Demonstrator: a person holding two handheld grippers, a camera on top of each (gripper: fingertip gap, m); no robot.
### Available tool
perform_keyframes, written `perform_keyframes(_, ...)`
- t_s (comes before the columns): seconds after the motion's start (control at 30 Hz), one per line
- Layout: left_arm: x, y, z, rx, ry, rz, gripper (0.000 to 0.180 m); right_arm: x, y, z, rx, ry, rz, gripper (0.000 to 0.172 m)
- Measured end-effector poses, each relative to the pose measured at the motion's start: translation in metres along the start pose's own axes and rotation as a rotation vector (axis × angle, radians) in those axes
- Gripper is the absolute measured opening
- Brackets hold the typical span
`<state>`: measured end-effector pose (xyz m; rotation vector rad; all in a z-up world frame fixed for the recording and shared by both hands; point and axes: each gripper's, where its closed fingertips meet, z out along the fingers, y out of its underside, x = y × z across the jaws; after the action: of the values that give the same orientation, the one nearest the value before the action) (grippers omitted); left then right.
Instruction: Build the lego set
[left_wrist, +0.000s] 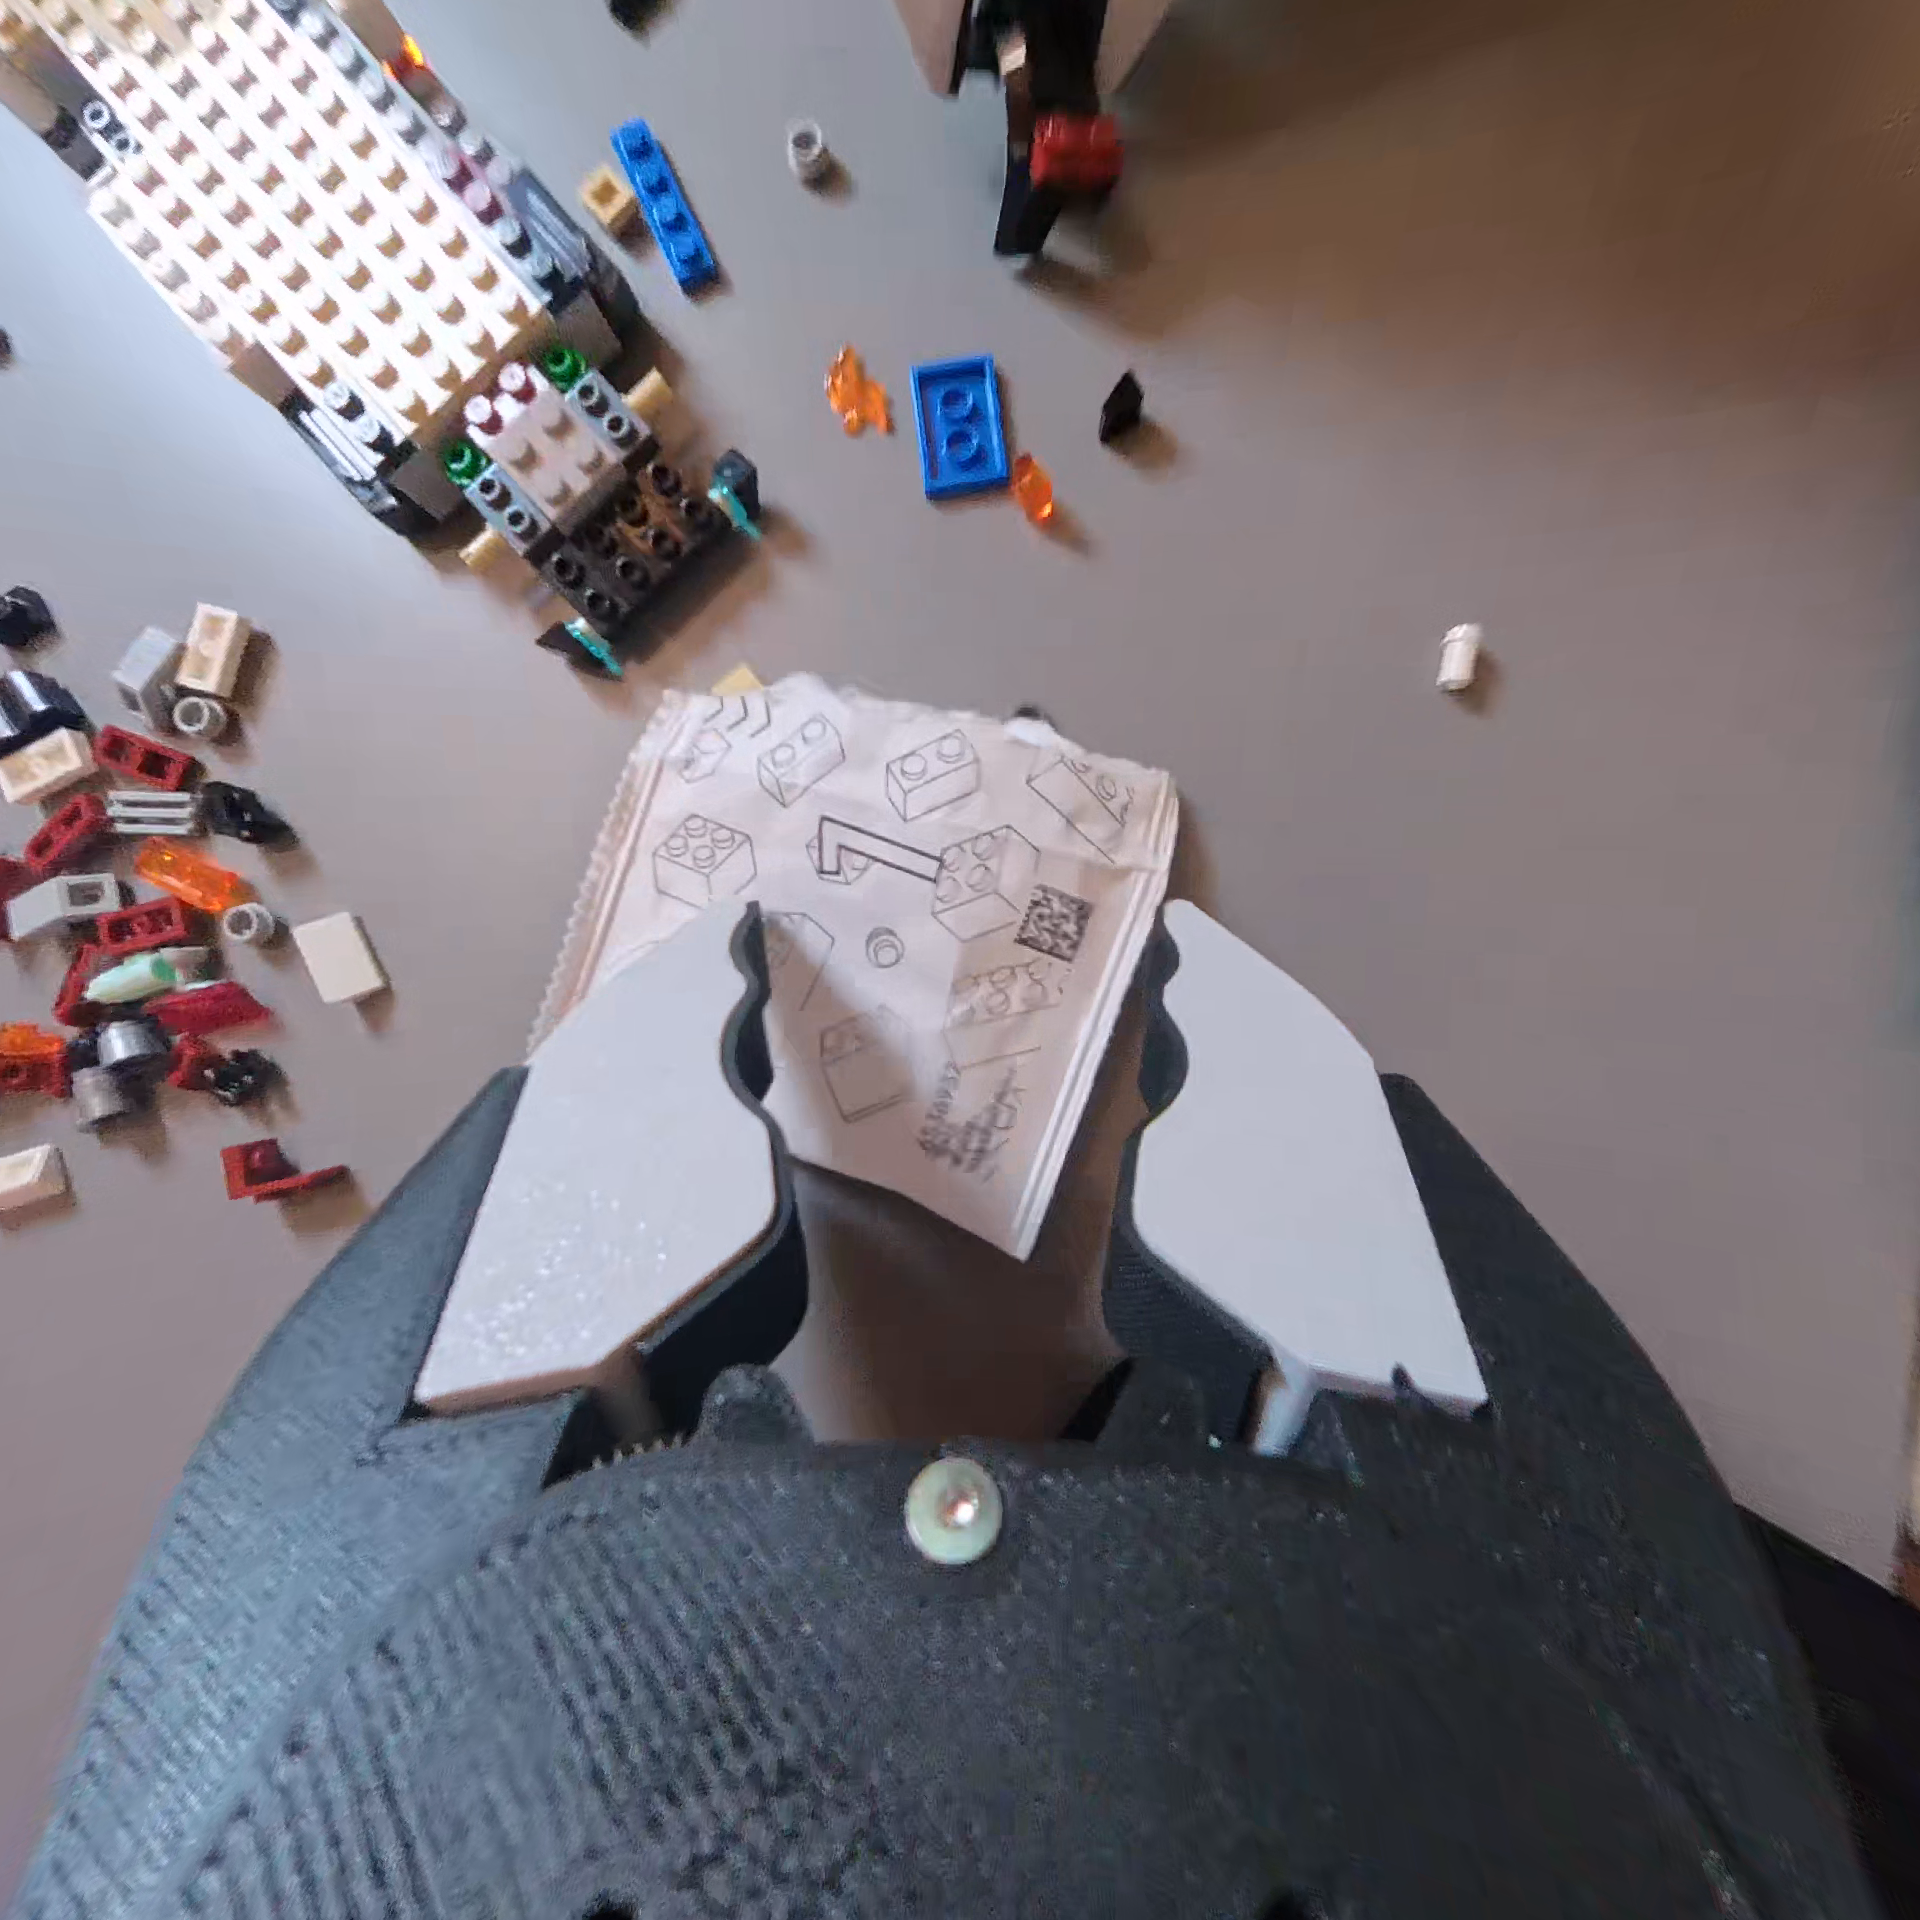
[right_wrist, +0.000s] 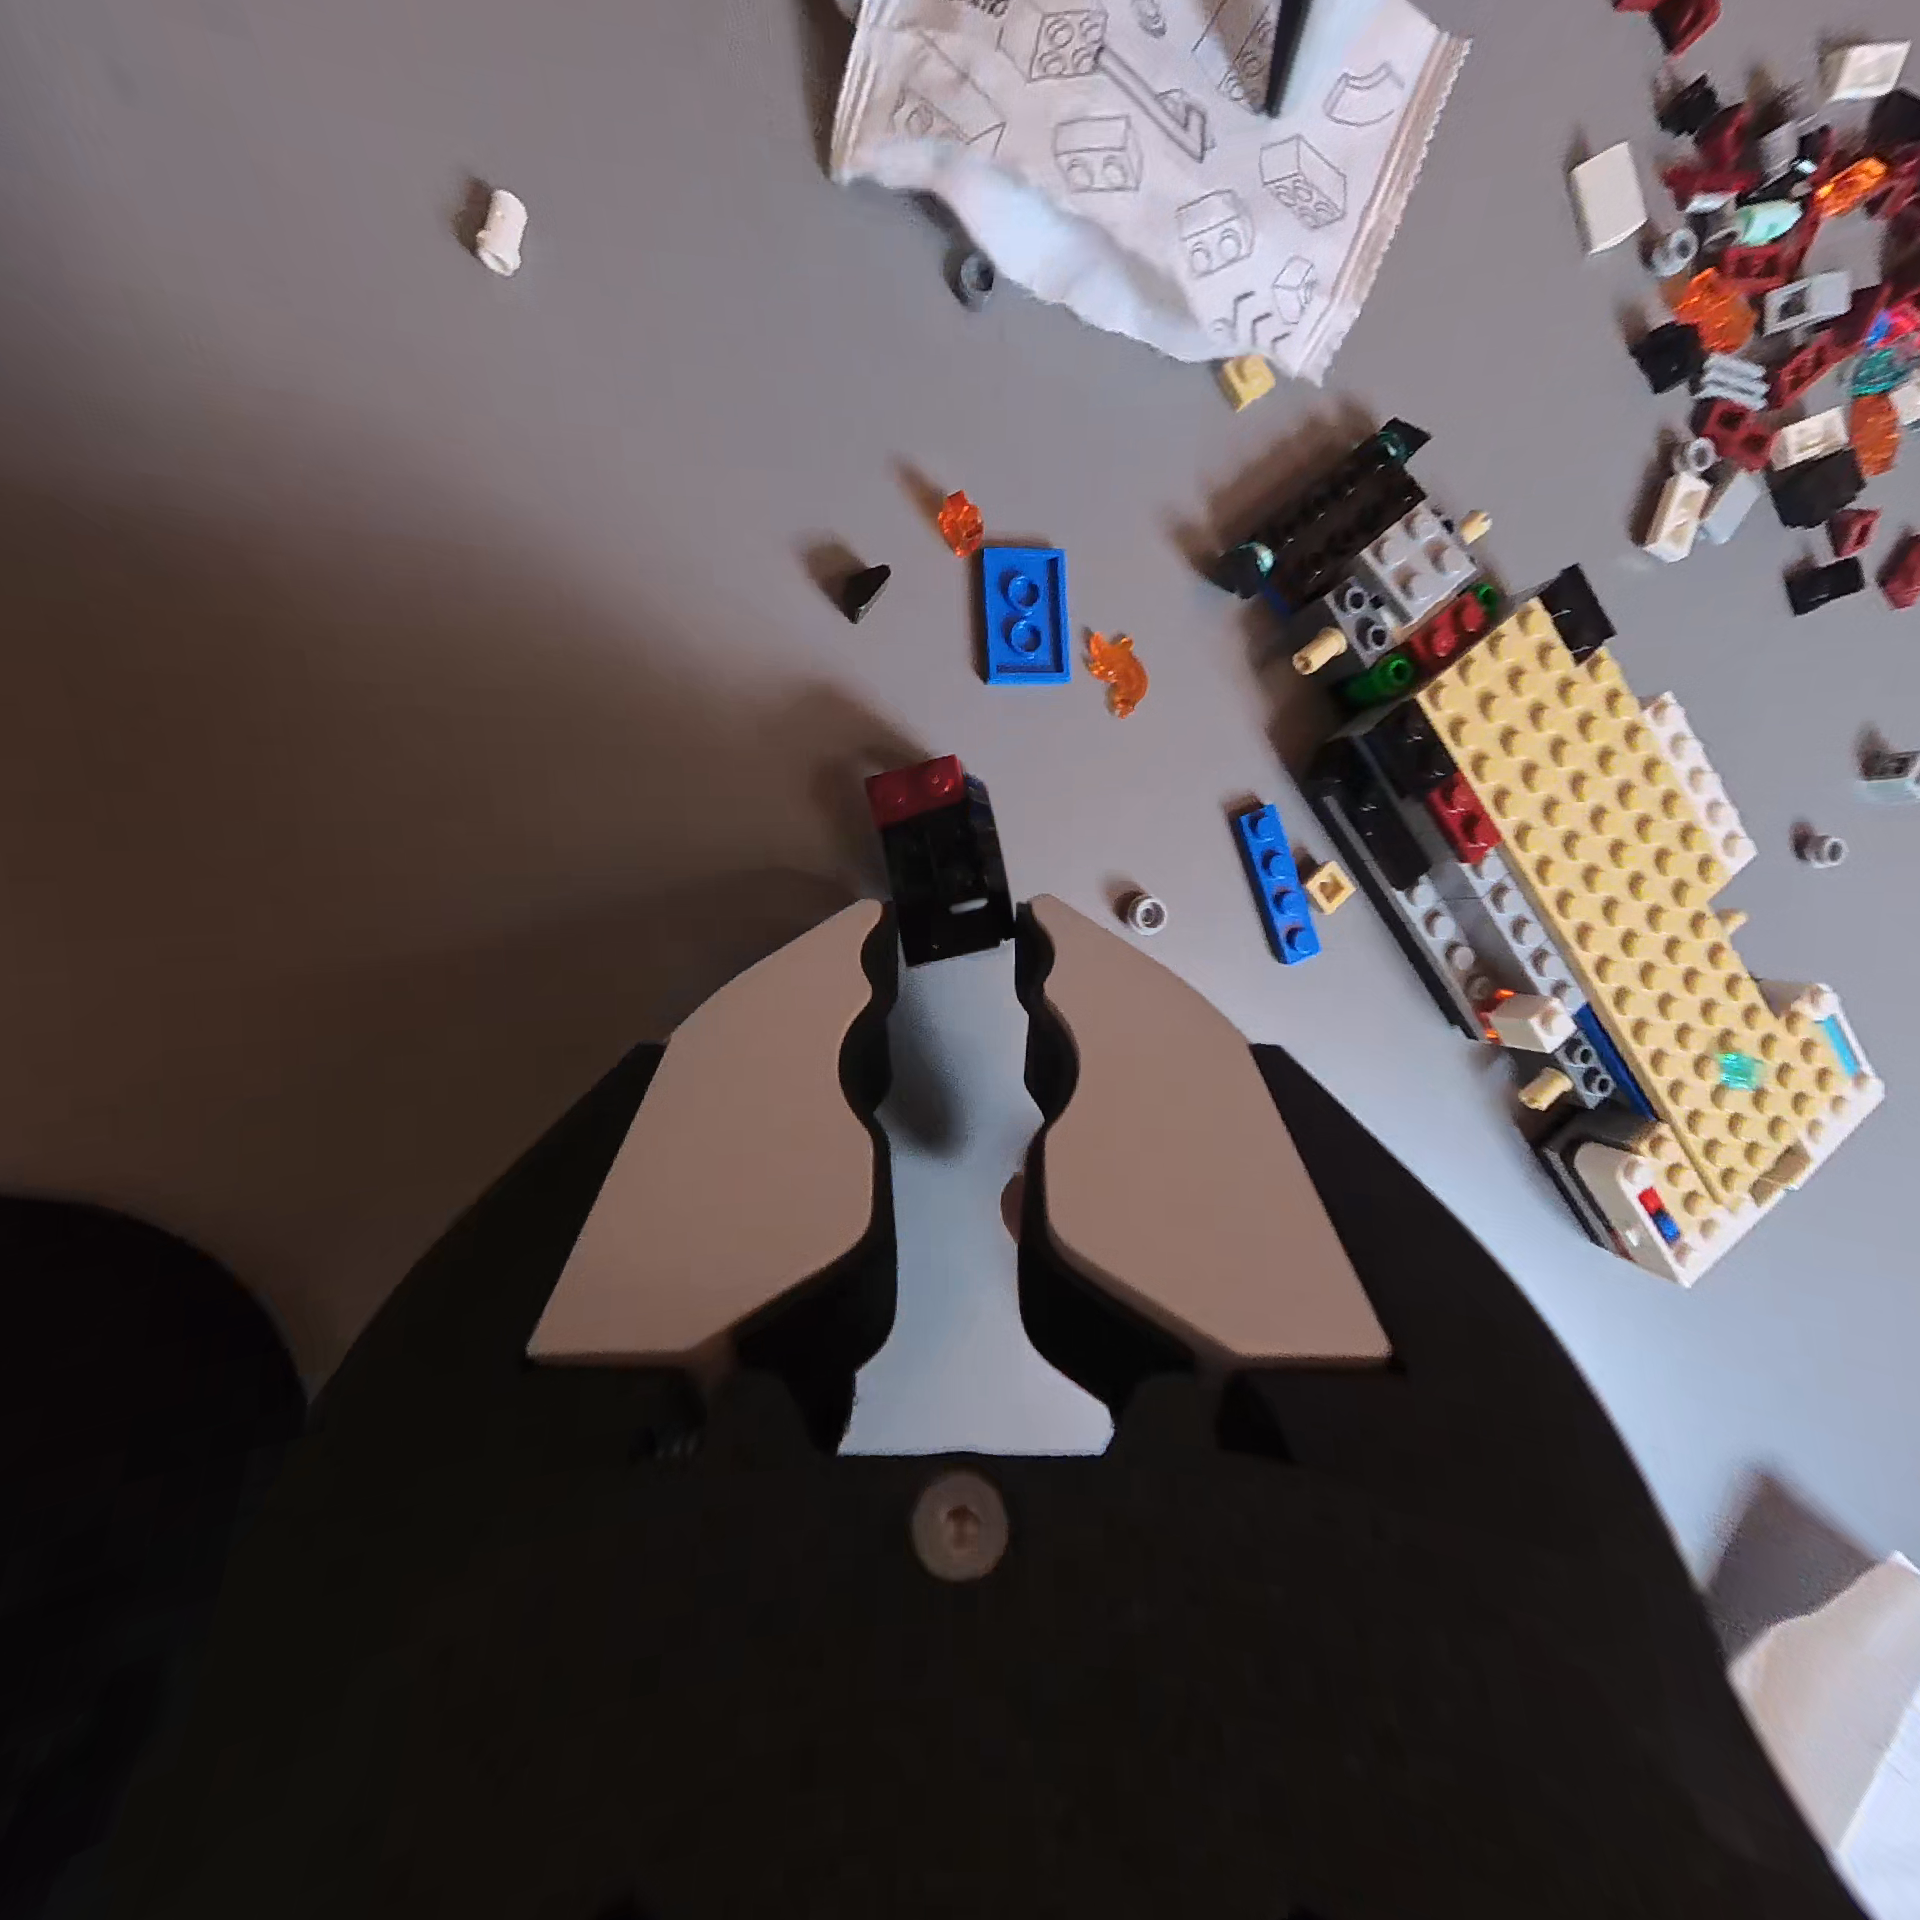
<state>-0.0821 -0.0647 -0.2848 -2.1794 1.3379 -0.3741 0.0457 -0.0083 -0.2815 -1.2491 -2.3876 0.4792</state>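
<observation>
Hobby table w/ toy bricks (left_wrist: 135, 894)

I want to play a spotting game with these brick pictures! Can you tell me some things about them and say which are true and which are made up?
1. The right gripper grips a small black block with a red brick on its end. True.
2. The left gripper is squeezed shut. False: its fingers stand wide apart over the white paper bag.
3. The paper bag has brick drawings on it. True.
4. The flat plate with two studs is green. False: it is blue.
5. The big model has a tan studded top. True.
</observation>
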Motion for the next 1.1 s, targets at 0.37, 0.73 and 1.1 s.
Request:
perform_keyframes(0.37,-0.017,0.032,-0.027,0.078,-0.019,-0.128,0.056,0.015,-0.033,-0.015,0.136,-0.084,0.085,0.033)
perform_keyframes(0.73,-0.027,0.011,-0.039,0.251,0.053,-0.118,0.061,0.054,-0.081,0.058,-0.051,-0.188,-0.028,0.018)
perform_keyframes(1.1,-0.026,0.019,-0.040,0.275,0.066,-0.135,0.058,0.043,-0.079,0.061,-0.166,-0.264,-0.085,0.010)
